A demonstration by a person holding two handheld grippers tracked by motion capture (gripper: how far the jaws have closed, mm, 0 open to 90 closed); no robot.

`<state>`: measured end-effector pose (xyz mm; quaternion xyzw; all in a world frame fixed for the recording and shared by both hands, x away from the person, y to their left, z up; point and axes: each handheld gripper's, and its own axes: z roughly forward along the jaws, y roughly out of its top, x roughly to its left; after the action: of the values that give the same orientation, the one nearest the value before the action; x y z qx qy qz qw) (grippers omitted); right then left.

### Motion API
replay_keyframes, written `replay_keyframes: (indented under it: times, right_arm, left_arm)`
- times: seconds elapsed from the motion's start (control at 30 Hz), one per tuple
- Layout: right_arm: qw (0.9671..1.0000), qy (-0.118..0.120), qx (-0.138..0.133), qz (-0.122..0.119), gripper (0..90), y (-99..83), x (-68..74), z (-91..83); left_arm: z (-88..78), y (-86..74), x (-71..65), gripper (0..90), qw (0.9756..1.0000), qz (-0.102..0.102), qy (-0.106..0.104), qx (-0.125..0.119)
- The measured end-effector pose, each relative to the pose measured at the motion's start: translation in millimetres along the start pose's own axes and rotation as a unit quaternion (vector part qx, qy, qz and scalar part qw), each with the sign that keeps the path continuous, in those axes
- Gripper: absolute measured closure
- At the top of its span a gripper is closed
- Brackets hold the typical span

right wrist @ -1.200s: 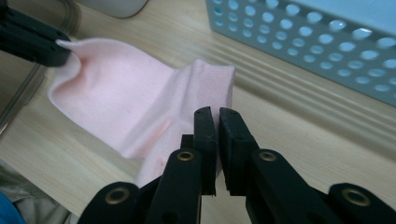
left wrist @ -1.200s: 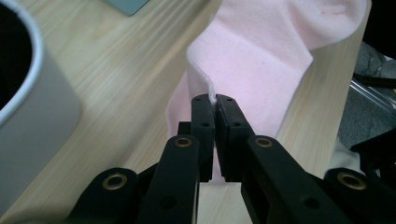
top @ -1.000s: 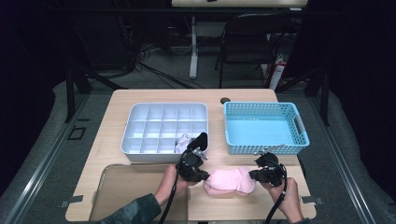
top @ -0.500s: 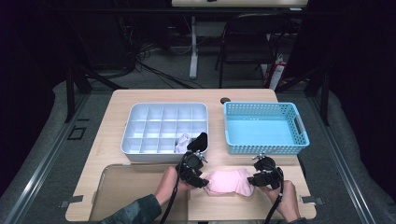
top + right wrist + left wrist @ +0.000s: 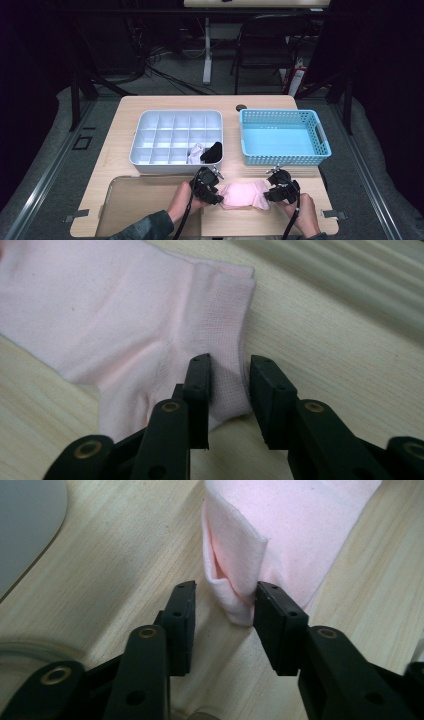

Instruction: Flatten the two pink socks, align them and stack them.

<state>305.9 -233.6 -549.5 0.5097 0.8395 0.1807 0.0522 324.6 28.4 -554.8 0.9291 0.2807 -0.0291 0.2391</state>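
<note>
The left gripper has just been closing, its jaws parted around a folded end of the pink sock, gap visible. The right gripper, also closing, straddles the cuff unclamped. The sock's far end is cut off; it lies on the table before the tray.

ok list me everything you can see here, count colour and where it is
pink sock: one, pale pink, flat on the table's near edge between the two grippers
divided tray: one, white, many compartments, left of middle on the table
small white item: one, in a near-row compartment of the tray
small black item: one, in the tray's near right corner, beside the white one
basket: one, light blue, right of the tray
table: one, light wood
clear mat: one, on the table's near left
left gripper: black, jaws apart around the sock's folded end
right gripper: black, jaws apart at the sock's cuff edge
hands: two, from the bottom edge
</note>
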Motion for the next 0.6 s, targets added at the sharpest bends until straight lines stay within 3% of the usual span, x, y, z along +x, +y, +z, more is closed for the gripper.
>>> replay_keyframes:
  times: [0.27,0.4,0.6]
  right_arm:
    - [0.9998,0.016,0.001,0.01,80.1,-1.5,-1.8,-0.7]
    - [0.9998,0.012,-0.001,0.014,80.4,-2.3,-7.5,-4.5]
    - [0.9989,0.03,-0.029,0.022,80.4,-1.8,-11.0,-17.5]
  left_arm:
    - [1.9,-3.2,-4.7,82.1,0.9997,0.02,0.01,-0.012]
    - [2.6,-2.3,-1.2,83.9,0.9996,0.019,0.0,-0.023]
    - [-0.9,-0.9,2.8,84.0,0.9991,0.015,-0.001,-0.04]
